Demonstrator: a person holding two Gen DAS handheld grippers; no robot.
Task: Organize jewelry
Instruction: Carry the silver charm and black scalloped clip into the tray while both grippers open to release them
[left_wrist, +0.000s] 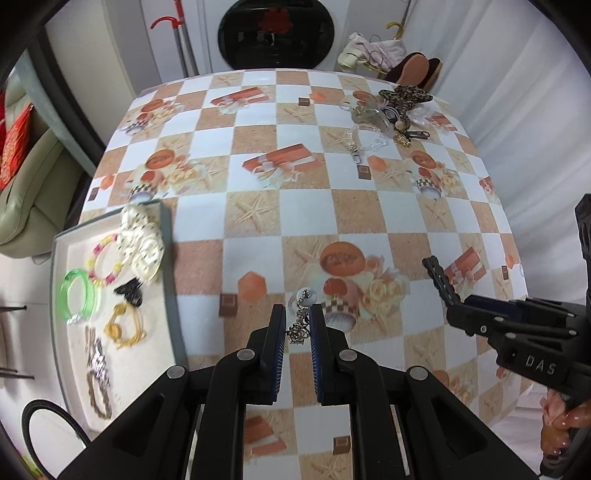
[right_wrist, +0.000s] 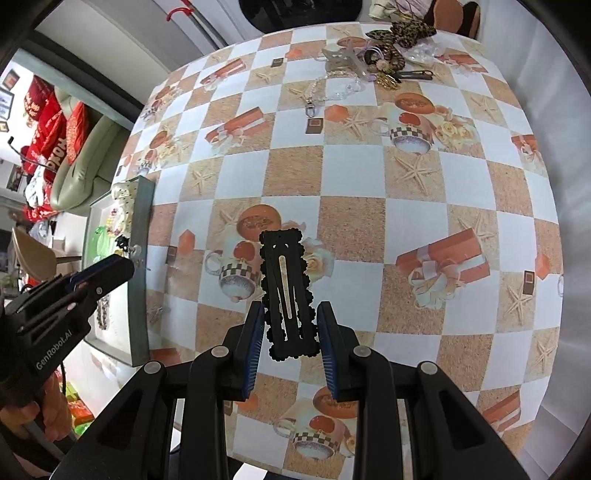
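The tray (left_wrist: 168, 258) was cut off at the left wrist view's edge, its contents blurred; about six pieces were counted there. One earring (left_wrist: 302, 314) was clamped in the left gripper (left_wrist: 298, 317), seen only in that view. One black clip (right_wrist: 288, 295) was clamped in the right gripper (right_wrist: 290, 325). A tangled pile (left_wrist: 391, 110) lay far across the table (left_wrist: 258, 221).

The middle of the table (left_wrist: 295, 206) is bare cloth from near edge to far, open for a pass. At the left edge the tray (left_wrist: 168, 258) raises a grey wall; inside it bangles (left_wrist: 79, 295), a cream scrunchie (left_wrist: 142, 247) and chains crowd the floor. At the far right corner a heap of hair accessories (left_wrist: 391, 110) blocks the way, a clasp chain (left_wrist: 360, 146) trailing toward the middle.
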